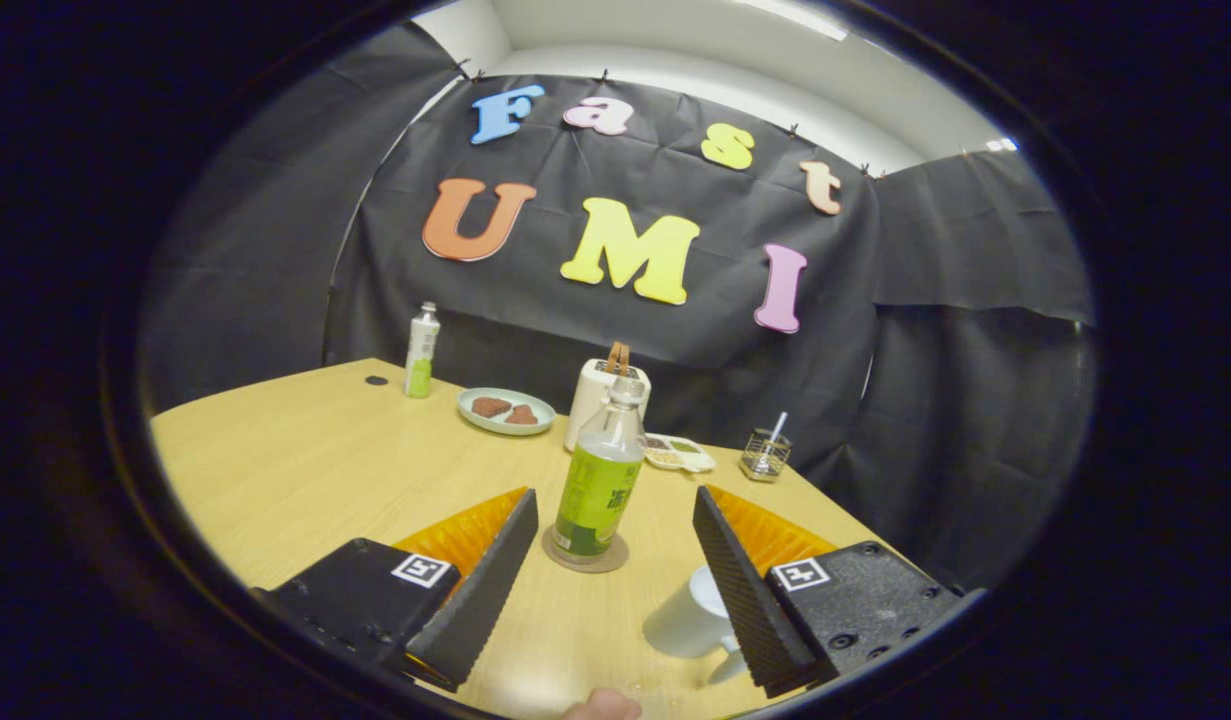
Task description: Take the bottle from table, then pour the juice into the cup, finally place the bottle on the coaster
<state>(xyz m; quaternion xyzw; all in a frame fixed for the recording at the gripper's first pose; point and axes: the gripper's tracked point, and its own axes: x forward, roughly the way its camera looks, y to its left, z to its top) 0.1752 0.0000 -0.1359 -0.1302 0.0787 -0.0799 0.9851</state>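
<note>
now gripper gaping wide, grasping nothing; green-labelled bottle standing on coaster, nearly drained; label unreadable; cup sitting beside right finger.

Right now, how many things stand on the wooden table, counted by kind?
Green-labelled plastic bottles: 2
White ceramic cup: 1
Round coaster: 1
Pale plate: 1
White toaster: 1
Small tray: 1
Wire holder: 1
Total: 8
Gripper: open.

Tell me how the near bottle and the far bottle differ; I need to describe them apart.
The near bottle stands on the coaster, between the tips of the open gripper, with a clear top; the far bottle stands on the bare table by the wall, white-topped. Both are upright with green lower parts.
</note>
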